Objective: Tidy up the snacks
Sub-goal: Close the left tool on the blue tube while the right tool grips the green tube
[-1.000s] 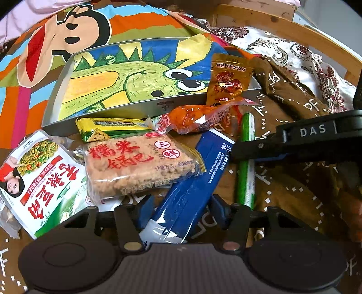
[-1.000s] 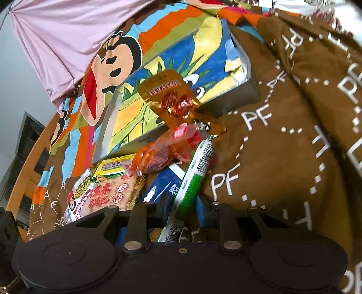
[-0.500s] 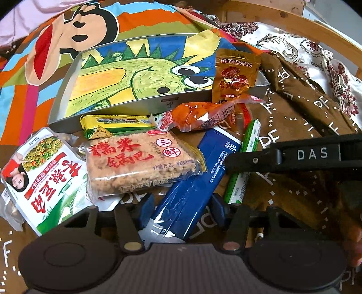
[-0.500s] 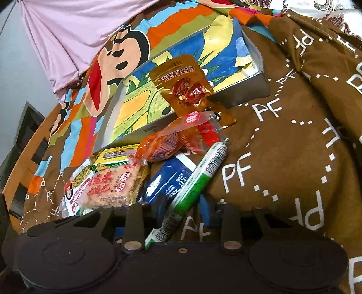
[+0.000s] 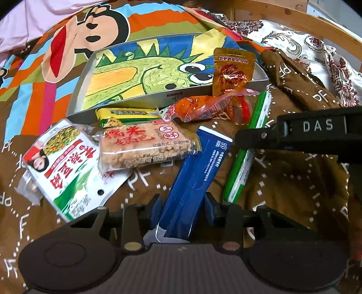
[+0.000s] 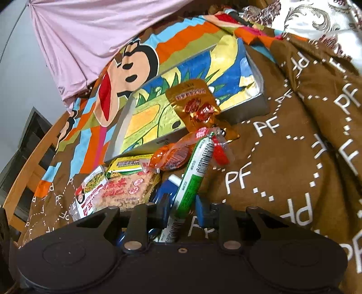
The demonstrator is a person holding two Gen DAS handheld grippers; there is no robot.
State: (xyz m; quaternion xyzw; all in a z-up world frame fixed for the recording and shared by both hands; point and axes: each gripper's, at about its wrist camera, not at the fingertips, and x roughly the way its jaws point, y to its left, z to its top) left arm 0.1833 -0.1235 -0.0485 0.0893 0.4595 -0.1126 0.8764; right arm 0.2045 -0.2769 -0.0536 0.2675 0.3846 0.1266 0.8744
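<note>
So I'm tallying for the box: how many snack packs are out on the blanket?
7: pea bag, rice cracker, yellow-green pack, orange pack, gold pouch against the box, blue pack, green stick. More may hide underneath.

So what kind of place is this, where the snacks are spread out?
Most likely a bedroom, with the snacks laid out on a bed. They lie on a brown quilt printed with letters, over a striped cartoon monkey bedsheet. A wooden bed frame runs behind, with a floral cloth beside it.

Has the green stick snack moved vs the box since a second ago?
Yes. The green stick snack, between the closing right gripper fingers, has lifted and tilted; its tip now overlaps the orange packet toward the box.
</note>
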